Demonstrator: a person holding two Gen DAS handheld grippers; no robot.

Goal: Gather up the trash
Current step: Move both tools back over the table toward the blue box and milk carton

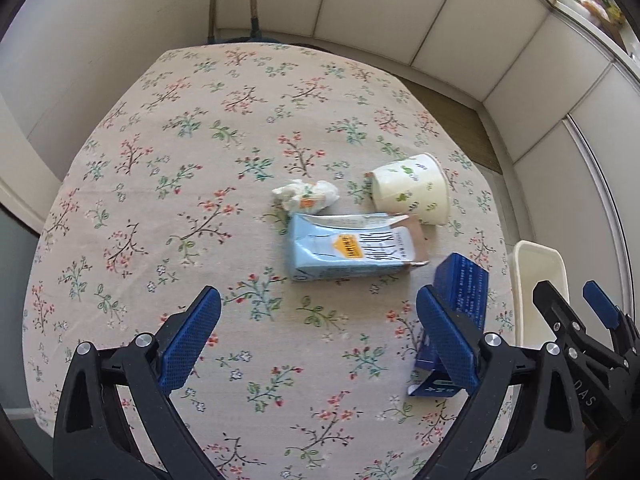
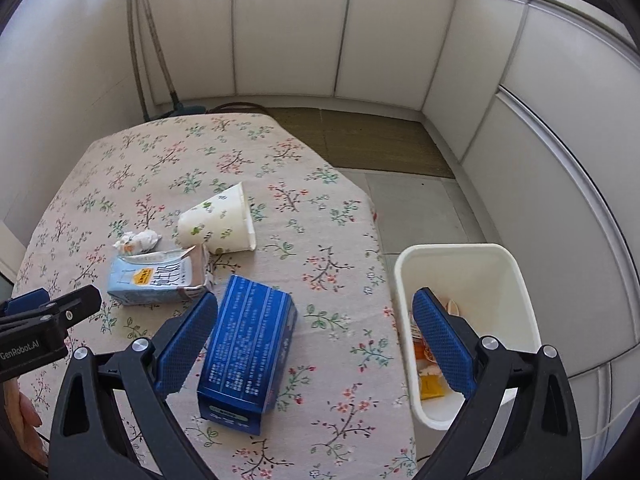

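Observation:
On the floral tablecloth (image 1: 168, 184) lie a light blue milk carton (image 1: 348, 252), a crumpled white paper ball (image 1: 306, 196), a tipped paper cup (image 1: 412, 190) and a dark blue box (image 1: 460, 300). My left gripper (image 1: 320, 340) hovers open above the cloth, short of the carton, with nothing between its fingers. In the right wrist view the dark blue box (image 2: 248, 352) lies between the open fingers of my right gripper (image 2: 316, 344), close to the left finger. The carton (image 2: 160, 278), cup (image 2: 220, 222) and paper ball (image 2: 138, 240) lie beyond it.
A white bin (image 2: 516, 280) stands off the table's right edge, with orange wrappers inside; its rim (image 1: 520, 276) also shows in the left wrist view. White cabinet doors (image 2: 288, 32) line the back and right. A broom handle (image 2: 158, 52) leans in the corner.

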